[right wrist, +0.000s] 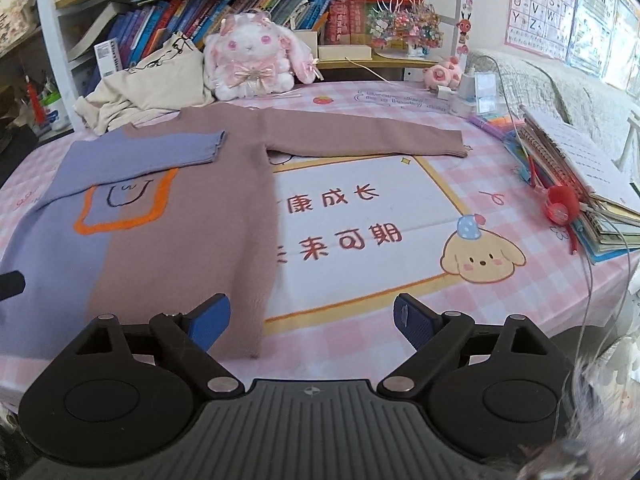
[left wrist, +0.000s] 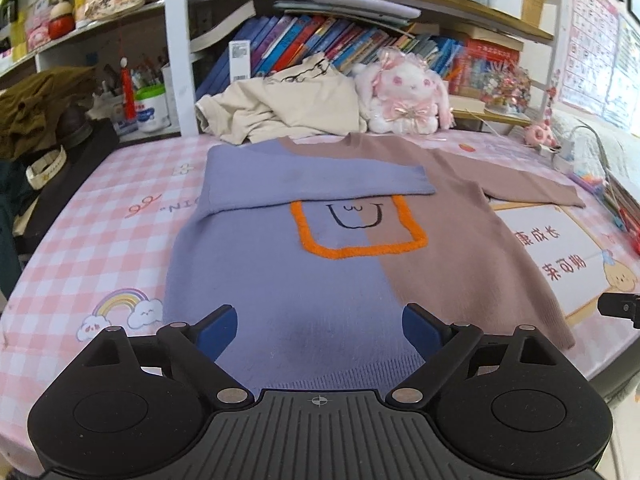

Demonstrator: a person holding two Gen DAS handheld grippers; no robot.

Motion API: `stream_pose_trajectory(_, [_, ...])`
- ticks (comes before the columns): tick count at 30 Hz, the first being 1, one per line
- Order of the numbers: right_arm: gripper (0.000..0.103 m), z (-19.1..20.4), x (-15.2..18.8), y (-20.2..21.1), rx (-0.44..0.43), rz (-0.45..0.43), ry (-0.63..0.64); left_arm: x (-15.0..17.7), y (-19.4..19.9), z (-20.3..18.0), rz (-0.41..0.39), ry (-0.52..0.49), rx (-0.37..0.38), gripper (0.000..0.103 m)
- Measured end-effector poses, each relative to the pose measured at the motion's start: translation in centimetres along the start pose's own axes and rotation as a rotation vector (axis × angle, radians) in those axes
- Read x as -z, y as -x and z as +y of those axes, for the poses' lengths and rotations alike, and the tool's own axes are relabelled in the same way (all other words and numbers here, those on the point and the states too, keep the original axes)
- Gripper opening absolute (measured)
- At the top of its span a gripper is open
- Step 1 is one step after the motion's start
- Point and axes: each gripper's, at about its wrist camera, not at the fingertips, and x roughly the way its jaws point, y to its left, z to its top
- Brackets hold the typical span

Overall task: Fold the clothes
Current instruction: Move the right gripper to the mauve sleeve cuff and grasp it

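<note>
A knit sweater [left wrist: 320, 272], half lavender-blue and half mauve with an orange square and a smiley face, lies flat on the pink checked tablecloth [left wrist: 100, 240]. Its blue sleeve [left wrist: 320, 180] is folded across the chest. The mauve sleeve [right wrist: 360, 136] stretches out to the right. My left gripper [left wrist: 320, 332] hovers open over the blue part of the hem, with nothing between its fingers. Over the hem's mauve corner [right wrist: 240, 320] and the printed mat, my right gripper [right wrist: 312, 320] is open and holds nothing.
A crumpled beige garment [left wrist: 280, 108] and a plush rabbit [left wrist: 404, 96] sit behind the sweater, against a bookshelf. Stacked notebooks, pens and cables [right wrist: 580, 184] crowd the table's right side. An olive cloth [left wrist: 36, 108] lies at the far left.
</note>
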Motion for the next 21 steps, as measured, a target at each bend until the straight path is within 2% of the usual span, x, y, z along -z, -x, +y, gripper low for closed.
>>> stream_pose_trajectory(6, [0.088,-3.3,-2.1,-3.2,-0.045,0.012,-0.013,-0.7,-1.1,-1.8,0.011,0.065,-0.055,0.092])
stream_pose_trajectory(11, [0.087,-7.2,-4.7,-6.4,-0.116,0.023,0.011,-1.4,-2.5,-4.9,0.04,0.157,-0.168,0.092])
stream_pose_trajectory(15, [0.086,-10.8,-7.3,-9.0,-0.169,0.025,0.038,-1.7,-3.0,-8.4,0.052,0.216,-0.229,0.092])
stream_pose_trajectory(19, [0.067,-15.0,-9.7,-12.2,-0.18,0.052,0.042,-1.3,-3.2,-12.1,0.064,0.244,-0.287,0.092])
stream_pose_trajectory(21, [0.063,-16.9,-10.7,-13.6,-0.183,0.061,0.034,-1.0,-2.9,-13.7,0.065,0.24,-0.31,0.092])
